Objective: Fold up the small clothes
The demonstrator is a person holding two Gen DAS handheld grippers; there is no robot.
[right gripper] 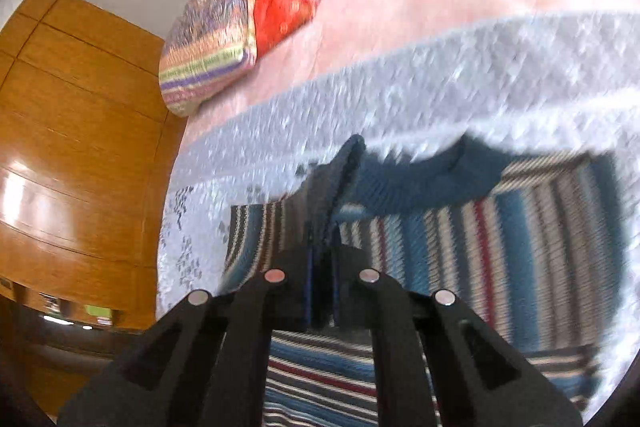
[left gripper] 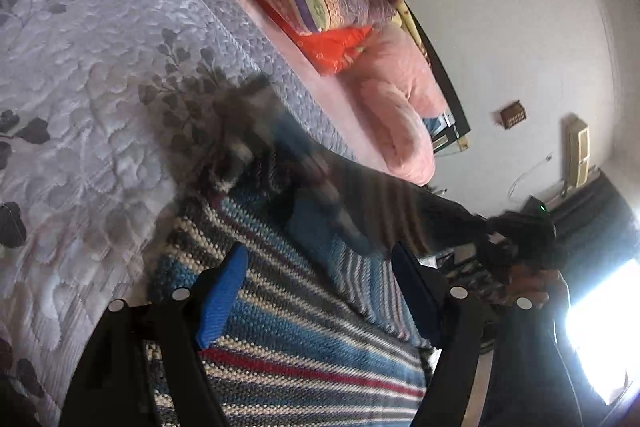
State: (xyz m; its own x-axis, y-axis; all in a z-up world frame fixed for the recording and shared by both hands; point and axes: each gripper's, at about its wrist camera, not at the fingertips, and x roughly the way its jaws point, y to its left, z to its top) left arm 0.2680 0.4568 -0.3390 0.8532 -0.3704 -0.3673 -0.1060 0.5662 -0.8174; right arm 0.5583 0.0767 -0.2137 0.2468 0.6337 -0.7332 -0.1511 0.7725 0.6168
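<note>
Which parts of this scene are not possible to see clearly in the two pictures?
- Left wrist view: the lifted sleeve of the striped sweater is smeared by motion blur.
- Left wrist view: the right hand-held gripper is dark and blurred; its jaws are unreadable there.
- Right wrist view: the sweater's lower edge is hidden behind the gripper body.

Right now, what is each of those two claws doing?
Left gripper: open, above the striped blue knitted sweater.
Right gripper: shut on a fold of that sweater.

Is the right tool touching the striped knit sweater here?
Touching. The right wrist view shows the right tool shut on a raised blue fold of the striped knit sweater.
</note>
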